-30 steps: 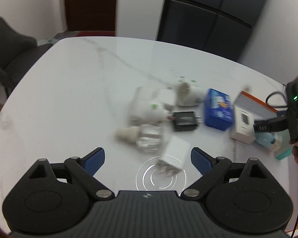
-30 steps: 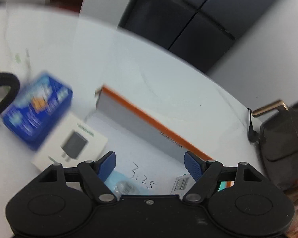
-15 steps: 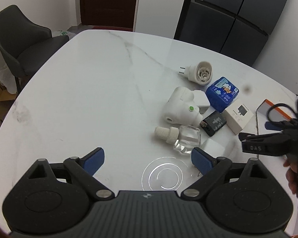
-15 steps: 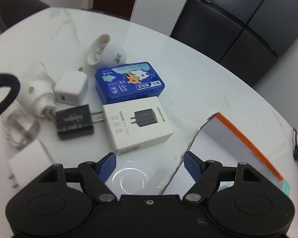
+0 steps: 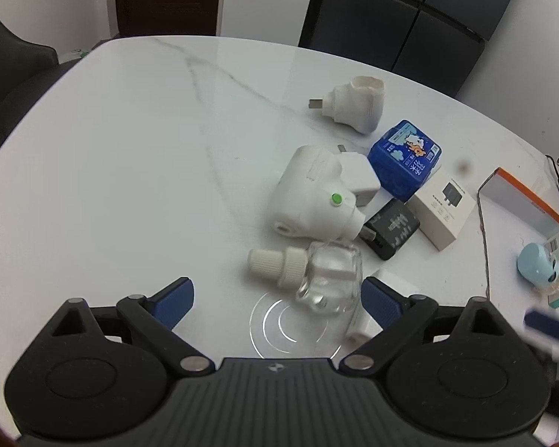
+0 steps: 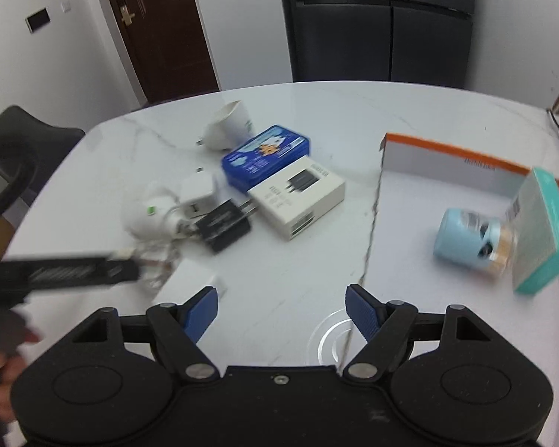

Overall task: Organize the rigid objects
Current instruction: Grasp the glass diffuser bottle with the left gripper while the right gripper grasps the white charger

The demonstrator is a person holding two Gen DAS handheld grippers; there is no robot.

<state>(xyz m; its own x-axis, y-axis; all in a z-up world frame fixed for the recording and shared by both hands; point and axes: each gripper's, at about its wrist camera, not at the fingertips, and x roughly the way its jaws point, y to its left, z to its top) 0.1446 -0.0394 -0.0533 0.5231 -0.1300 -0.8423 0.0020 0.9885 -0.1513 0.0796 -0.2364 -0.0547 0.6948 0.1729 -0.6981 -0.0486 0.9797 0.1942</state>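
Note:
A cluster of small items lies on the white marble table: a clear bottle with a cream cap, a white plug device with a green dot, a black charger, a white charger box, a blue tin and a white plug-in holder. My left gripper is open, and the bottle lies just ahead between its fingers. My right gripper is open and empty above bare table, with the white box and the blue tin ahead to the left.
An orange-edged white tray at the right holds a light-blue cylinder and a teal box. A small white charger lies by the right gripper's left finger. A dark chair and a black fridge stand beyond the table.
Both grippers have moved while open. The left view has drawn closer to the bottle. The right view has pulled back and turned, so the tray's contents now show.

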